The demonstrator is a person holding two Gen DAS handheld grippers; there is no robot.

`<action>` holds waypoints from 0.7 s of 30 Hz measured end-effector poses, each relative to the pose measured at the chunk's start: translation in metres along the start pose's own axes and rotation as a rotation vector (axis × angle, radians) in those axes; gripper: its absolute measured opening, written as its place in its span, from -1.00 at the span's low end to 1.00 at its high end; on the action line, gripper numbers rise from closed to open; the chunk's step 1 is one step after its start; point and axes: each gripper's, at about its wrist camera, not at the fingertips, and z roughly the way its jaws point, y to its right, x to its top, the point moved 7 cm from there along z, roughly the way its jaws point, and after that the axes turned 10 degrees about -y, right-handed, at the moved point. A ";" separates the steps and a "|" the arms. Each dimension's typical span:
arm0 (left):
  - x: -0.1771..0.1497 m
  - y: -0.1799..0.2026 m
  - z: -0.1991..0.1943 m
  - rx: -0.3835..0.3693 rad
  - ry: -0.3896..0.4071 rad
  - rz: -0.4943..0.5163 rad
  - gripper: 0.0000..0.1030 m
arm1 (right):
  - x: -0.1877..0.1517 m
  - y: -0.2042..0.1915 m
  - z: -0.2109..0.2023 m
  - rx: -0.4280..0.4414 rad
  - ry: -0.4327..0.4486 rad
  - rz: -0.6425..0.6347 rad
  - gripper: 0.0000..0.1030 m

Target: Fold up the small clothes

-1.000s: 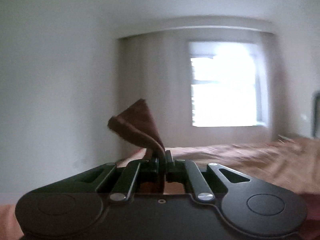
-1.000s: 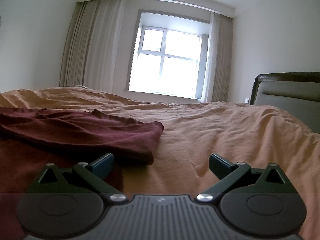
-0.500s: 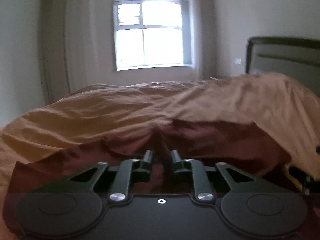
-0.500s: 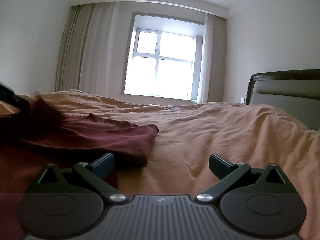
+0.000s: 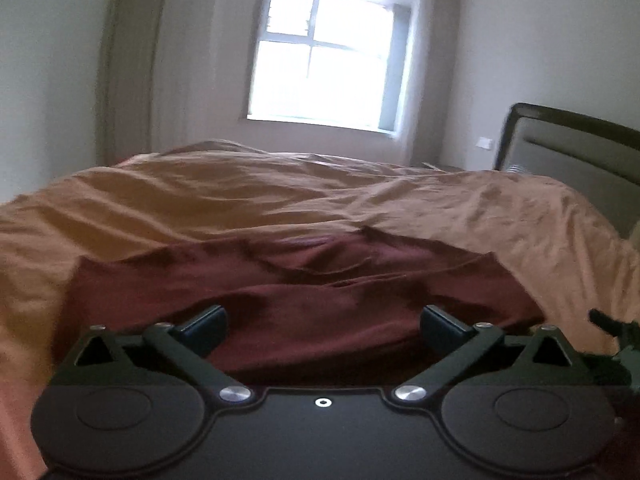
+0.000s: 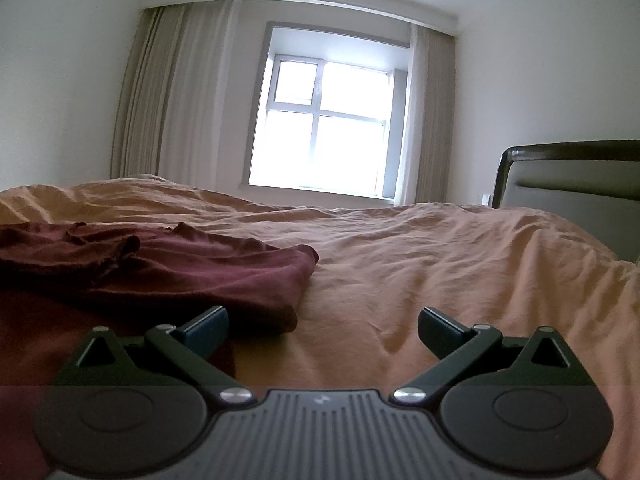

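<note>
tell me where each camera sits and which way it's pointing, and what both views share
Left wrist: on the left gripper, low over the maroon garment, facing the window; its own open fingers show.
Right wrist: on the right gripper, low over the orange bedspread, facing the window; its own open fingers show, garment to the left.
Shared: garment, bedspread, window, headboard.

A home bedroom: a bed [image 6: 440,264] in rumpled orange bedding is filling the view, daylight is coming through a curtained window [image 6: 324,128], a padded headboard [image 6: 568,176] is standing at right.
</note>
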 end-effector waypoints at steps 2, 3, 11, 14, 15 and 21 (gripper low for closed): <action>-0.007 -0.014 -0.011 0.048 0.003 0.000 0.99 | 0.000 0.000 0.000 -0.001 0.001 -0.003 1.00; -0.012 -0.024 -0.016 0.091 0.000 0.005 0.99 | 0.000 0.000 0.000 0.000 0.001 -0.005 1.00; -0.051 -0.109 -0.037 0.402 -0.098 0.044 0.99 | 0.029 -0.018 -0.014 0.130 -0.013 -0.044 1.00; -0.055 -0.137 -0.031 0.454 -0.114 0.014 0.97 | 0.046 -0.038 -0.013 0.310 -0.047 -0.005 1.00; -0.054 -0.142 -0.028 0.452 -0.119 0.009 0.92 | 0.051 -0.047 -0.011 0.363 -0.063 0.008 1.00; -0.046 -0.154 -0.008 0.383 -0.143 0.016 0.43 | 0.063 -0.097 0.026 0.480 -0.213 0.000 0.33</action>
